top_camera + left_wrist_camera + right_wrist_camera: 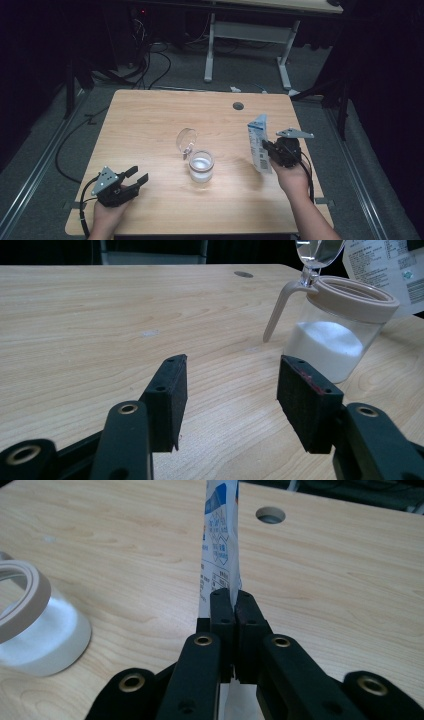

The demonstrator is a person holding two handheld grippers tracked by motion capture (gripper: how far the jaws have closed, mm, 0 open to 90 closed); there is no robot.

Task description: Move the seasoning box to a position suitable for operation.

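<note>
My right gripper (232, 597) pinches the thin packet (220, 535) near its edge; it seems light and floppy. My left gripper (230, 390) stands spread, empty, near the jar (335, 335).

Your right gripper (232, 602) pinches a glossy printed packet (220, 540), plastic film by its sheen. Ahead of your left gripper (230, 390): clear smooth jar (335, 335) with matt beige plastic rim, white grainy powder inside. Pads (300, 395) matt black, rough. Table (100, 315) light wood-grain, satin.
</note>
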